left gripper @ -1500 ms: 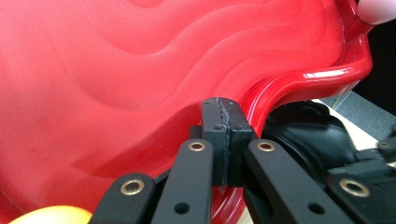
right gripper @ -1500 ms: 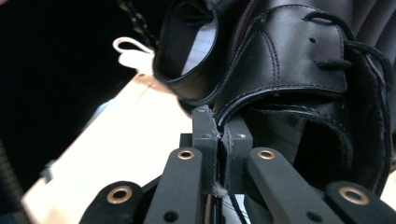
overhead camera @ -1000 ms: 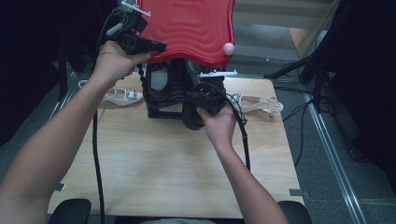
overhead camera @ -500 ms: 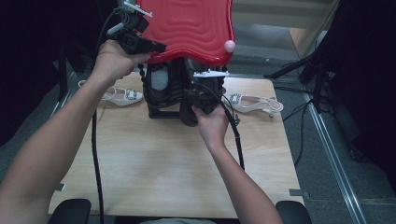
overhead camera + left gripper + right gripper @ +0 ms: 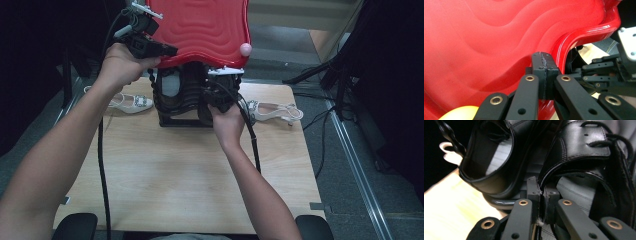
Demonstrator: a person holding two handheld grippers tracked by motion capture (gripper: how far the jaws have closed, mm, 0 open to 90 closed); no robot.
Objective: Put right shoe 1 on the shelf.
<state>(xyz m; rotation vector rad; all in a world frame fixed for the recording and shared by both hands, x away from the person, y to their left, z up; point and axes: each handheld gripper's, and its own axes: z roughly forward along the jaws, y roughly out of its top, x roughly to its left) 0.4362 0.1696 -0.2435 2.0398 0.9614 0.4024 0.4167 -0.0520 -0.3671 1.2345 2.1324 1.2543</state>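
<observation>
Black shoe (image 5: 584,157) collar pinched by right gripper (image 5: 541,192), shifted left since; left gripper (image 5: 545,66) pinched red lid (image 5: 499,37), raised throughout.

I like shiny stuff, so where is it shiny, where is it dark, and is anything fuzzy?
Left gripper view: a bright streak of glare runs along the red lid's curled rim; the yellow ball at the bottom is out of focus. Right gripper view: the black shoes are dim, the wooden table washed out and soft. High view: the table's surroundings are in deep shadow.
</observation>
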